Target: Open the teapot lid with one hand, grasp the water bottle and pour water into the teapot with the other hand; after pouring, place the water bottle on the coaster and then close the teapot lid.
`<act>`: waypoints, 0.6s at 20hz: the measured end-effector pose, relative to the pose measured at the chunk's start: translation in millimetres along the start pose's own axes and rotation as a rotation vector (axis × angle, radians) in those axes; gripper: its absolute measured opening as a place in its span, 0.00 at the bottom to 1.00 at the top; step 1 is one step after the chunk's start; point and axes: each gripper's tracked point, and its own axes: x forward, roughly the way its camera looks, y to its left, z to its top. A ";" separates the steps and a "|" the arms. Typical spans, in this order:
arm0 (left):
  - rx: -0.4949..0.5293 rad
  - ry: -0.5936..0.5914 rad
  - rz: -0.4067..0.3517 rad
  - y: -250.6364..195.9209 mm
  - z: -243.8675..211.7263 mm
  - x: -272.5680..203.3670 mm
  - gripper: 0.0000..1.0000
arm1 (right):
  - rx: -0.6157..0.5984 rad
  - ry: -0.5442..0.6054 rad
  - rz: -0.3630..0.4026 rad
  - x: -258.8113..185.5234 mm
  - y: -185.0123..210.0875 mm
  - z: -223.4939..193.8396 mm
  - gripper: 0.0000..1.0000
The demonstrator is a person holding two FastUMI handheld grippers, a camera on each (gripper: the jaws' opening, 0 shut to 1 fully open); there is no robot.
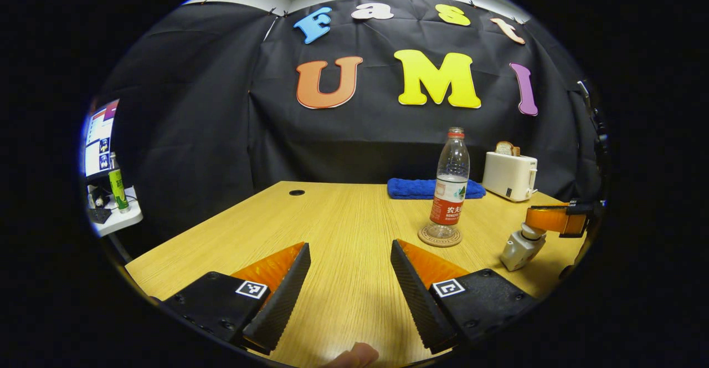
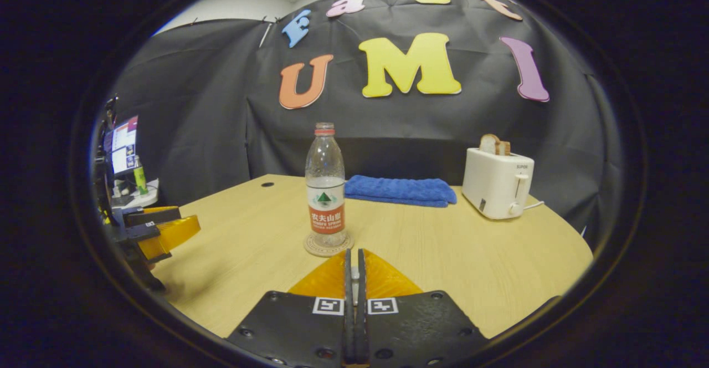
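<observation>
A clear water bottle (image 1: 450,182) (image 2: 325,190) with a red cap and red label stands upright on a round coaster (image 1: 426,239) (image 2: 310,248) in the middle of the wooden table (image 1: 343,218). My left gripper (image 1: 349,246) is open over bare table, to the left of the bottle and nearer than it. My right gripper (image 2: 354,253) is shut just short of the coaster, with a thin white piece between its fingers. In the left gripper view, the right gripper (image 1: 554,219) holds a small white part (image 1: 520,249), seemingly the teapot lid, just above the table. The left gripper (image 2: 169,232) also shows at the left edge.
A folded blue towel (image 1: 410,188) (image 2: 399,189) lies at the back of the table. A white toaster (image 1: 509,175) (image 2: 497,182) with bread in it stands at the back right. A side shelf with a monitor (image 1: 99,138) and a green can (image 1: 117,188) stands off to the left.
</observation>
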 end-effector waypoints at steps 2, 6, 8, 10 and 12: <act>0.004 -0.006 -0.012 -3.8 2.0 2.1 0.92 | 0.003 0.002 0.005 -0.3 0.0 -1.9 0.01; 0.023 -0.009 -0.041 -13.0 6.1 9.5 0.92 | 0.016 0.007 0.004 3.3 -2.2 -5.5 0.05; 0.027 -0.017 -0.046 -15.2 11.9 8.1 0.92 | 0.029 0.005 -0.004 0.2 -4.3 -4.0 0.08; 0.020 -0.016 -0.042 -15.7 14.3 3.0 0.92 | 0.032 -0.007 -0.022 -7.3 -5.1 -0.4 0.21; 0.009 -0.016 -0.043 -17.0 17.5 -9.3 0.92 | 0.032 -0.036 -0.065 -22.4 -12.0 8.9 0.42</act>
